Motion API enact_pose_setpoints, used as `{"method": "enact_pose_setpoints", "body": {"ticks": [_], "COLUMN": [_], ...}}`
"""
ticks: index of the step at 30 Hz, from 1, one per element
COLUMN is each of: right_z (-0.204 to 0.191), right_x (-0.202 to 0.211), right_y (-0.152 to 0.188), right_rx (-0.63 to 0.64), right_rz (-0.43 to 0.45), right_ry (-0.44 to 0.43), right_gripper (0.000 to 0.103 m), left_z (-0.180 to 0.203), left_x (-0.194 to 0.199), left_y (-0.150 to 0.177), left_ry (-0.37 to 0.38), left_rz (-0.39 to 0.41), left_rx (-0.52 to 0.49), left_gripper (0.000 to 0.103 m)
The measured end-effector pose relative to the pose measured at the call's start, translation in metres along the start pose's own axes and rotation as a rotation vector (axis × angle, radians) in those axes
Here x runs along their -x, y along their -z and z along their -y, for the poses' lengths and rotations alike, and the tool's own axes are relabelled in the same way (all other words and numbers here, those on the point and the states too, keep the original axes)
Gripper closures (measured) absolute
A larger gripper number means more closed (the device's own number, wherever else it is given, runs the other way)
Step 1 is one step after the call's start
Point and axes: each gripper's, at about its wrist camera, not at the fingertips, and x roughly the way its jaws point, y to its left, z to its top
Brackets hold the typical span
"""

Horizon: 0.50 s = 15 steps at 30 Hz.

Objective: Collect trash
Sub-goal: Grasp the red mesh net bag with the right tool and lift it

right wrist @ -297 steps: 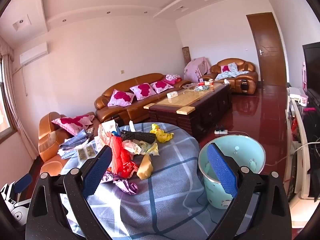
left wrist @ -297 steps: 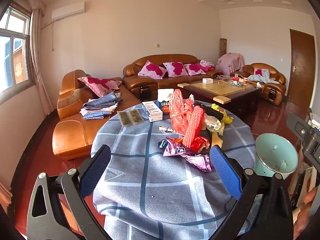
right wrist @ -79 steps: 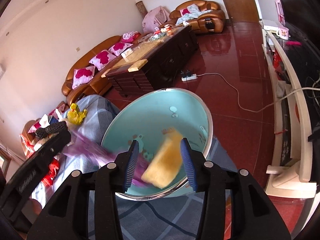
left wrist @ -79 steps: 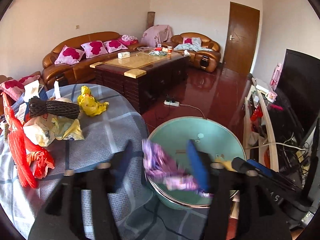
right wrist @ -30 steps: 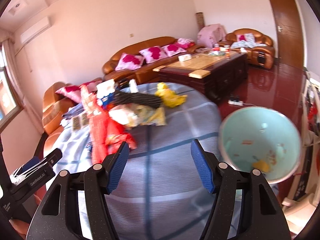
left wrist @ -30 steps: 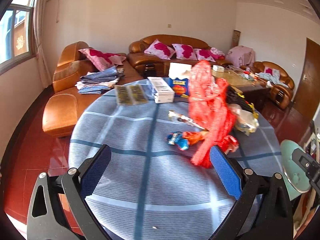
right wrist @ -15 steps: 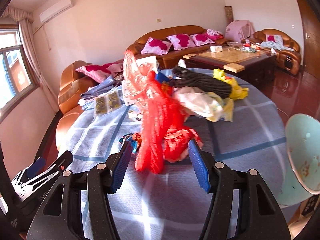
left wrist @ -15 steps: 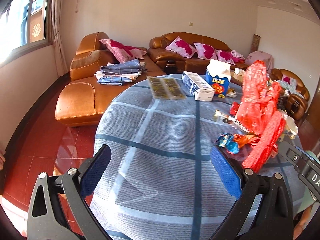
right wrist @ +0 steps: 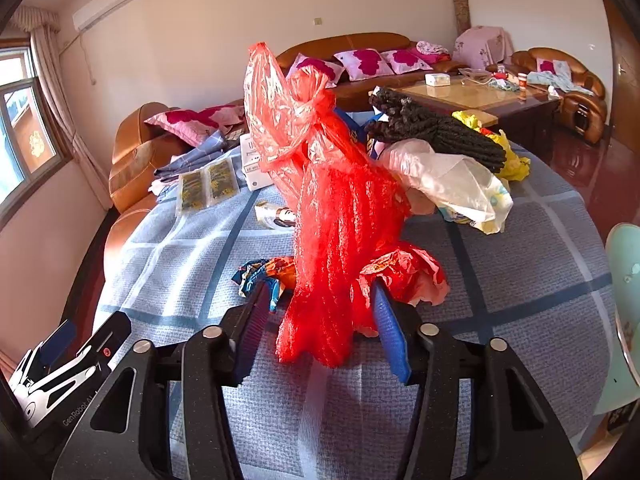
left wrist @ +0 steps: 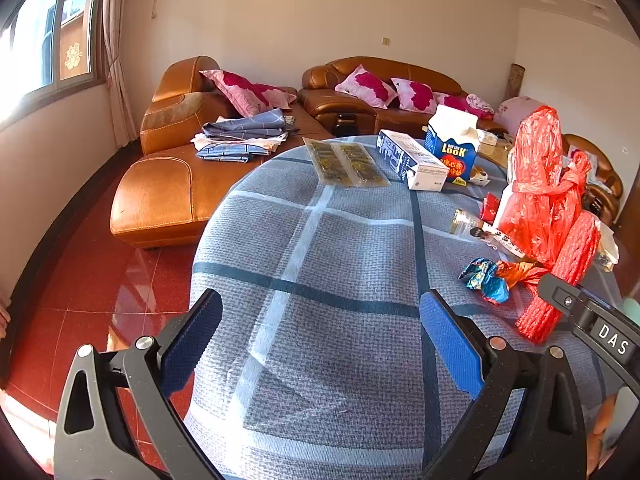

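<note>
A red mesh net (right wrist: 336,256) leans against a red plastic bag (right wrist: 288,108) on the round table with a blue checked cloth (right wrist: 520,280). My right gripper (right wrist: 320,320) is open, its blue pads either side of the net's lower end, with a gap on both sides. The net also shows in the left wrist view (left wrist: 560,280), with a blue and orange wrapper (left wrist: 492,276) beside it. My left gripper (left wrist: 320,344) is open and empty over bare cloth. The rim of the pale green bin (right wrist: 624,304) shows at the right edge.
A white plastic bag (right wrist: 452,184), a black mesh bundle (right wrist: 436,132) and yellow trash (right wrist: 512,160) lie behind the net. A white box (left wrist: 412,160), a blue carton (left wrist: 452,148) and flat packets (left wrist: 344,160) lie farther back. Brown sofas and a coffee table stand beyond.
My right gripper has moved in onto the red net, which now sits between its pads. My left gripper has swung a little further left over the bare cloth.
</note>
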Motion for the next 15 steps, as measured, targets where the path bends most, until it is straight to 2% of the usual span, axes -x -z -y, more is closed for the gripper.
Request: {"method": "enact_pose_setpoints", "body": {"ticks": [2, 4, 6, 15], "right_z": [0.002, 0.004, 0.005, 0.019], "right_x": [-0.001, -0.001, 0.000, 0.025], "right_y": [0.001, 0.001, 0.001, 0.001], "right_rx": [-0.006, -0.005, 0.002, 0.010], "right_rz": [-0.008, -0.010, -0.014, 0.012], "right_ry": [-0.006, -0.014, -0.027, -0.049], "right_gripper": [0.060, 0.071, 0.078, 0.084], "left_z": [0.002, 0.004, 0.005, 0.016], "left_x": [0.001, 0.002, 0.002, 0.007], "left_y": [0.000, 0.000, 0.000, 0.001], "left_ry": [-0.001, -0.002, -0.001, 0.007], "left_rz": [0.000, 0.000, -0.001, -0.001], "left_rx": [-0.005, -0.005, -0.003, -0.032], "left_gripper": [0.006, 0.006, 0.006, 0.006]}}
